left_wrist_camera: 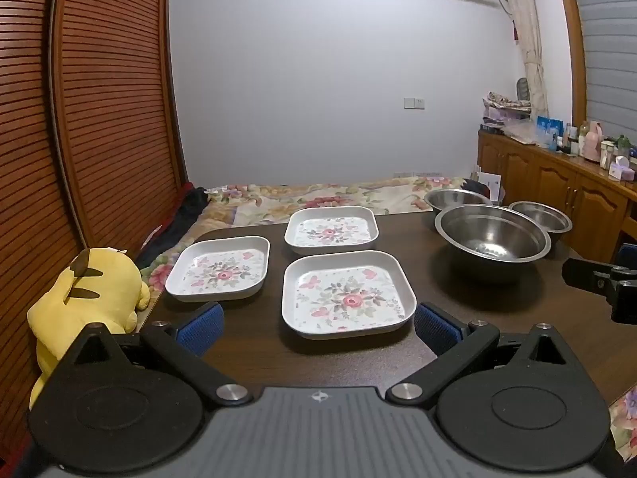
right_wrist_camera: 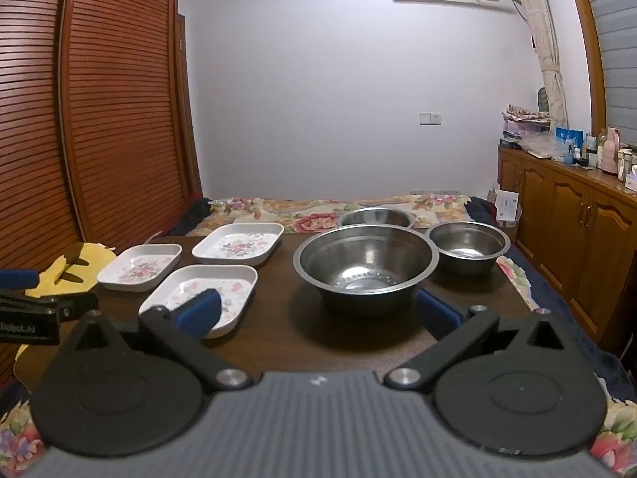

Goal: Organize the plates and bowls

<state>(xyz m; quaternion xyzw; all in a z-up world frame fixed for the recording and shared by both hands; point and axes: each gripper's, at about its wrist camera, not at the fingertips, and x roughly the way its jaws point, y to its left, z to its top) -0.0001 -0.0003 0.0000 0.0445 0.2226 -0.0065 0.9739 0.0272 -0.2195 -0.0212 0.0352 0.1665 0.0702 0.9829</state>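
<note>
Bedroom: slatted wooden wardrobe doors (left_wrist_camera: 99,99) off to the left, white wall ahead, floral bedspread (left_wrist_camera: 318,195) beyond the dark wooden table (left_wrist_camera: 497,310), wooden cabinets (right_wrist_camera: 577,219) with clutter along the right.

Left gripper (left_wrist_camera: 316,324): spread wide, holding nothing, blue pads (left_wrist_camera: 201,328) low over the near table edge. Nearest floral plate (left_wrist_camera: 346,294) straight ahead, just past the tips, sitting between the two fingers' lines. Second floral plate (left_wrist_camera: 219,269) ahead-left, just beyond the left pad. Third floral plate (left_wrist_camera: 331,231) further ahead, directly behind the nearest one. All three flat on the table, apart from each other. Yellow plush toy (left_wrist_camera: 87,298) off the table edge, left of the left finger.

Right gripper (right_wrist_camera: 318,308): also spread wide, empty. Large steel bowl (right_wrist_camera: 366,267) dead ahead between the fingers, upright, right pad (right_wrist_camera: 440,312) just beside its right wall; contact cannot be told. Smaller steel bowl (right_wrist_camera: 467,245) ahead-right, just beside the large one. Far steel bowl (right_wrist_camera: 376,217) behind the large one, mostly hidden, at the far table edge. Left pad overlaps the nearest plate in this view; touching or above cannot be told. Other gripper's black body visible at the far left edge.

No stacking: plates grouped left, bowls grouped right.
</note>
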